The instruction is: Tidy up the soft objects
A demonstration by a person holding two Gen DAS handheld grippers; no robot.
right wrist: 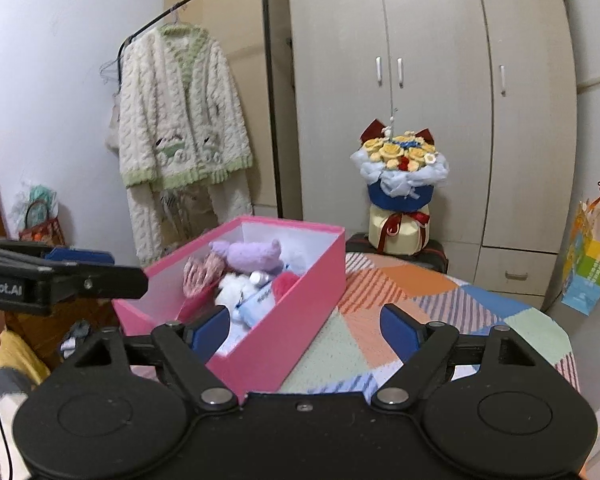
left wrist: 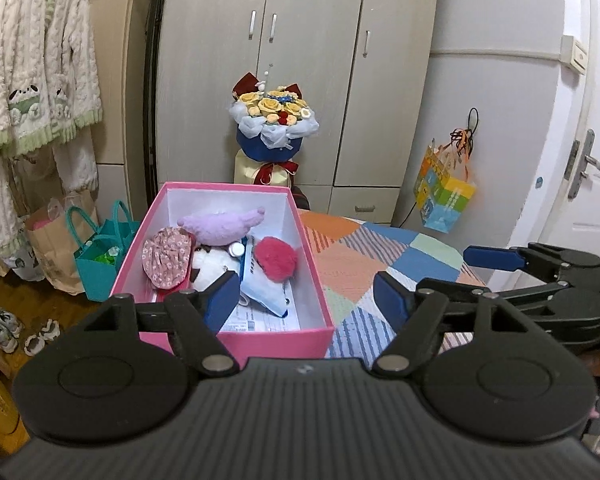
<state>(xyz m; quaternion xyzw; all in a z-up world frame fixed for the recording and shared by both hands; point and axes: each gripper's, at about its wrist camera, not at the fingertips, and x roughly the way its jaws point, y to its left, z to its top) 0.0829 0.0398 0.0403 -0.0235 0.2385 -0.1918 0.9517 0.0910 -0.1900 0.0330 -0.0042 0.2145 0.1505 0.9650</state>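
While the pink box (left wrist: 236, 338) sits at centre-left of the left wrist frame on the patchwork cloth (left wrist: 356, 264), it holds a purple plush (left wrist: 220, 226), a red fluffy toy (left wrist: 278, 258) and a floral pouch (left wrist: 166, 256). The left gripper (left wrist: 306, 300) hangs spread wide and empty at its near end — the right gripper (right wrist: 304, 330), likewise spread and holding nothing, straddles the box's near corner. A bouquet (left wrist: 274, 124) stands behind, upper centre.

The box (left wrist: 236, 344) is pink outside and white inside, holding a lilac plush (left wrist: 220, 226), a deep-pink pompom (left wrist: 276, 260), a white plush (left wrist: 210, 266) and a pink floral pouch (left wrist: 166, 258). The bench (left wrist: 364, 256) wears patchwork — orange, blue and mint patches, some striped. Both grippers are black with blue fingers (left wrist: 220, 300) — behind, a cream cardigan (right wrist: 180, 112) trimmed in green.
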